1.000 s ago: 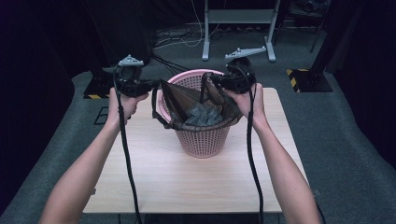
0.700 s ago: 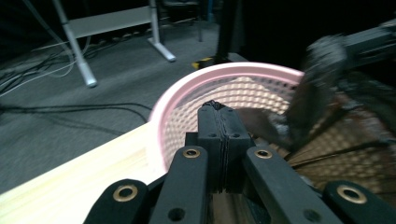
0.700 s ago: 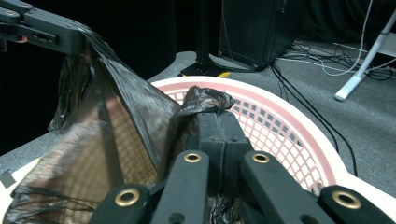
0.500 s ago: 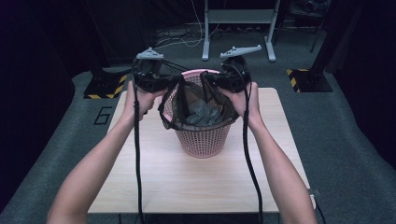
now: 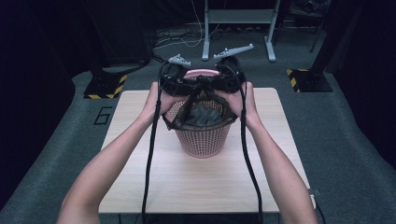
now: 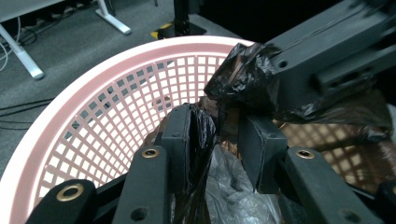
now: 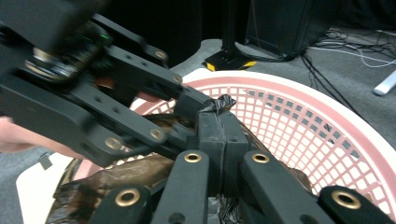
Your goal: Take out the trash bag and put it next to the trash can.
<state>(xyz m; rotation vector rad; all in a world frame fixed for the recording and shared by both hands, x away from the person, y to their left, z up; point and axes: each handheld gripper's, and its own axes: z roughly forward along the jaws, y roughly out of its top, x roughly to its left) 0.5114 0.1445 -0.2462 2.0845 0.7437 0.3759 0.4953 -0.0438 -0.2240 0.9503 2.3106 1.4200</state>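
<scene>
Pinching black bag, right gripper fingers closed; left gripper fingers just parted, bag between, over pink basket.

The left gripper and the right gripper are black, boxy tools, each topped by a grey three-cornered plate; a thick black cable trails from each toward the bottom of the high view; in the gripper views the jaws are flat black bars joined by brass-ringed rivets, ending in square black pads with small screw holes; the forearms are bare, with no sleeves.
</scene>
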